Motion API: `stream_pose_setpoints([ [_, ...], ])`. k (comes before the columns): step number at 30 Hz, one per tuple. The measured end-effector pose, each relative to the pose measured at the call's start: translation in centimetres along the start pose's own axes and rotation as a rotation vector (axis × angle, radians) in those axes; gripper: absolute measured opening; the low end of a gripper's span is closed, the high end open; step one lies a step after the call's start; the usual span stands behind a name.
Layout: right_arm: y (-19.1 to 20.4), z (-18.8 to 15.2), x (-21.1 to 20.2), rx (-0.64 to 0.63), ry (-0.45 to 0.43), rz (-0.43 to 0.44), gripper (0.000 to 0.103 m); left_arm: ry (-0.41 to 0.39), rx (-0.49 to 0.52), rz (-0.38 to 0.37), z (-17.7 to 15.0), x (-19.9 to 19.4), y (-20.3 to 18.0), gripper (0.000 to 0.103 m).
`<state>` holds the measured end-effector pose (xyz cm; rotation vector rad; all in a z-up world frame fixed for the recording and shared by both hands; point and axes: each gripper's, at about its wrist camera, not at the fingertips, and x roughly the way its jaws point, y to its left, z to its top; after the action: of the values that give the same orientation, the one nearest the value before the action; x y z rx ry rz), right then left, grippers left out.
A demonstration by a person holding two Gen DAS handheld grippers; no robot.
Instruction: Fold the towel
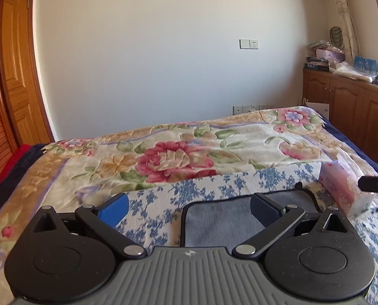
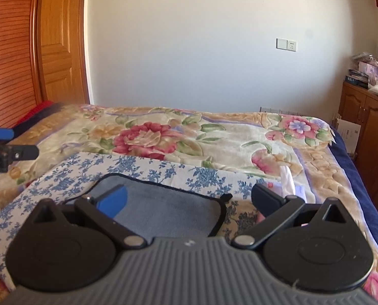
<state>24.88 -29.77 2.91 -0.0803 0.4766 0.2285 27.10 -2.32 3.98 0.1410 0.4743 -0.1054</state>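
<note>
A grey-blue towel (image 1: 224, 223) with a dark border lies flat on a white cloth with blue flowers (image 1: 209, 183) on the bed. In the left wrist view my left gripper (image 1: 189, 209) is open, its fingers straddling the towel's left edge from above. In the right wrist view the towel (image 2: 163, 208) lies under my open right gripper (image 2: 189, 203), whose fingers straddle the towel's right edge and its small dark loop (image 2: 226, 197). Neither gripper holds anything. The left gripper also shows at the left edge of the right wrist view (image 2: 11, 143).
A floral blanket (image 1: 189, 152) covers the bed. A pink tissue pack (image 1: 341, 188) lies right of the towel. Wooden cabinets (image 1: 346, 101) with clutter stand at the right, a wooden door (image 2: 59, 40) at the left, a plain wall behind.
</note>
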Motion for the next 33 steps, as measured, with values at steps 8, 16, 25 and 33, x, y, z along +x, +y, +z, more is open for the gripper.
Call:
stream_pose_setpoints([
  [8, -0.1, -1.2, -2.9, 0.023, 0.000, -0.016, 0.103, 0.022, -0.020, -0.005, -1.8, -3.3, 0.3, 0.103],
  [16, 0.1, -1.8, -5.9, 0.043, -0.005, -0.025, 0.103, 0.041, -0.011, -0.021, -3.0, -5.8, 0.0, 0.103],
  [25, 1.2, -1.7, -9.2, 0.021, -0.029, -0.017, 0.103, 0.014, -0.001, -0.009, -4.2, -9.4, -0.7, 0.103],
  [33, 2.7, -2.2, -12.0, 0.019, -0.055, -0.006, 0.103, 0.001, 0.003, -0.022, -4.8, -12.6, -1.1, 0.103],
])
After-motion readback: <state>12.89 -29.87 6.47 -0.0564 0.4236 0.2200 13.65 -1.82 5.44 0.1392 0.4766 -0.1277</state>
